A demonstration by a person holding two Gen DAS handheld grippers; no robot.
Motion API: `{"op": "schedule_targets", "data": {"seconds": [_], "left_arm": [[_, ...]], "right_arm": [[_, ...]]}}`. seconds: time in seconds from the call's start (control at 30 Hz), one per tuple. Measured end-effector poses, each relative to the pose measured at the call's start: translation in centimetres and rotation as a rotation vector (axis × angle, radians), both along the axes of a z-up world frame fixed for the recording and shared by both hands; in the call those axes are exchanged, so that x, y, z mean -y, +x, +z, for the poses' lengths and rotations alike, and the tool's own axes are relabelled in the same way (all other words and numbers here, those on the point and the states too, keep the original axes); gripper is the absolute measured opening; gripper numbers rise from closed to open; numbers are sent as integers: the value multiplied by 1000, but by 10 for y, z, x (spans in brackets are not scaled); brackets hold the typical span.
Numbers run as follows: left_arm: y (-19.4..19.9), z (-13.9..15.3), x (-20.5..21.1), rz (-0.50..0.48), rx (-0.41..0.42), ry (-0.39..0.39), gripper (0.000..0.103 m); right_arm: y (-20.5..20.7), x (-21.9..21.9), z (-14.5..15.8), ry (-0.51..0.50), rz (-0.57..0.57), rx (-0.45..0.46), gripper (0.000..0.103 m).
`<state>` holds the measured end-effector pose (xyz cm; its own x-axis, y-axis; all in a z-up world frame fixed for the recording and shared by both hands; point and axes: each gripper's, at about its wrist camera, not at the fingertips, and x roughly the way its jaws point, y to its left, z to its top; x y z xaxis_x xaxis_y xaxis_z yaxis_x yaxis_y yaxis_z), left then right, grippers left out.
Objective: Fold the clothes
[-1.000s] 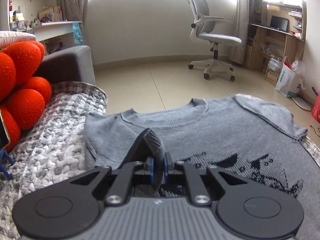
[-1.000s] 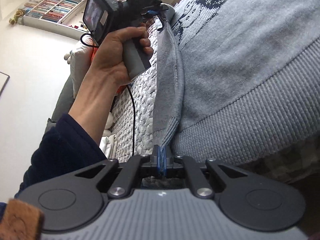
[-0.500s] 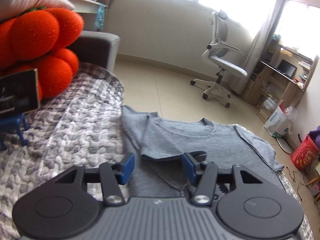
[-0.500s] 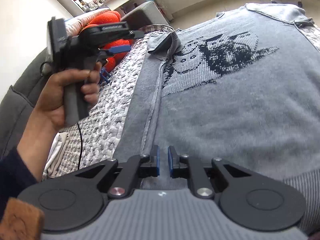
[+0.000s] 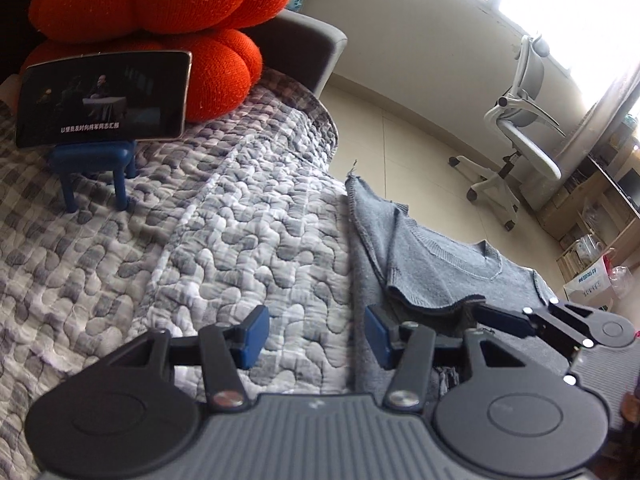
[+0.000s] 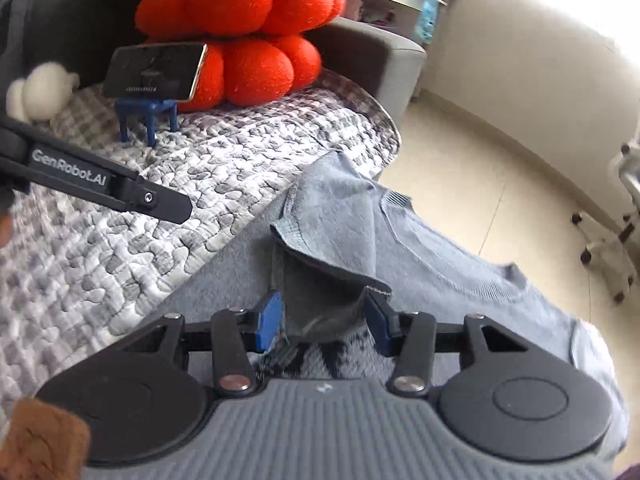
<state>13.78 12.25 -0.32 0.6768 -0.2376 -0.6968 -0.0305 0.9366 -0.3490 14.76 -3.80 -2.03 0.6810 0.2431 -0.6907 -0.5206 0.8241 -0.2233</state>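
A grey knit sweater (image 5: 436, 276) with a dark pattern lies flat on the quilted sofa cover, its collar (image 6: 452, 268) toward the floor. Its left sleeve (image 6: 336, 224) is folded in over the chest. My left gripper (image 5: 316, 336) stands open over the quilt beside the sweater's left edge, with nothing held. My right gripper (image 6: 325, 322) hovers over the folded sleeve's lower edge with its jaws opening. Cloth lies under and between its blue pads (image 6: 272, 322), but they do not press on it. Each gripper shows in the other's view: right gripper (image 5: 500, 318), left gripper (image 6: 160, 204).
An orange lobed cushion (image 5: 168, 12) and a phone (image 5: 104, 98) on a small blue stand (image 5: 96, 164) sit at the sofa's back left. A white plush toy (image 6: 40, 92) lies beside them. Beyond the grey sofa arm (image 6: 376, 56) is tiled floor with an office chair (image 5: 520, 128).
Both grippers held the sleeve shut a second ago and have let it go. The sleeve now lies folded on the chest. The left gripper drew off leftward; the right swung up toward the collar.
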Motion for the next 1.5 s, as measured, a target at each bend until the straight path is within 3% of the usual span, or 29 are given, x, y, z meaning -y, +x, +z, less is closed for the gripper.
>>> {"op": "schedule_targets", "data": {"seconds": [0.07, 0.17, 0.23, 0.43, 0.67, 0.83, 0.87, 0.9, 1.03, 1.07, 1.1, 1.3, 1.5], "left_arm": [[1, -2, -3, 8, -12, 1, 53], [3, -4, -5, 12, -21, -2, 53], [4, -5, -5, 13, -23, -6, 53], [8, -12, -4, 10, -58, -54, 53], [11, -14, -1, 14, -64, -38, 53], [12, -15, 0, 12, -64, -29, 53], [12, -14, 1, 10, -62, -28, 53], [13, -14, 1, 8, -59, -28, 53], [14, -13, 4, -4, -49, -30, 53], [15, -13, 6, -8, -49, -26, 53], [15, -13, 7, -12, -50, -21, 53], [16, -14, 11, -21, -51, -4, 54], [18, -17, 17, -33, -65, 50, 54]], "right_arm": [[12, -13, -11, -57, 29, 26, 46], [27, -9, -13, -41, -33, 18, 7], [31, 8, -8, 41, -100, 10, 3], [32, 61, -7, 225, -307, -37, 2], [32, 90, -10, 375, -341, -90, 3], [44, 102, -9, 453, -327, -142, 26], [49, 107, -10, 485, -343, -161, 45], [54, 112, -12, 518, -367, -182, 52], [67, 117, -19, 564, -422, -218, 50], [69, 115, -20, 557, -422, -217, 31], [69, 113, -19, 544, -423, -203, 2], [62, 115, 1, 486, -436, -57, 3], [72, 117, -4, 419, -451, -53, 3]]}}
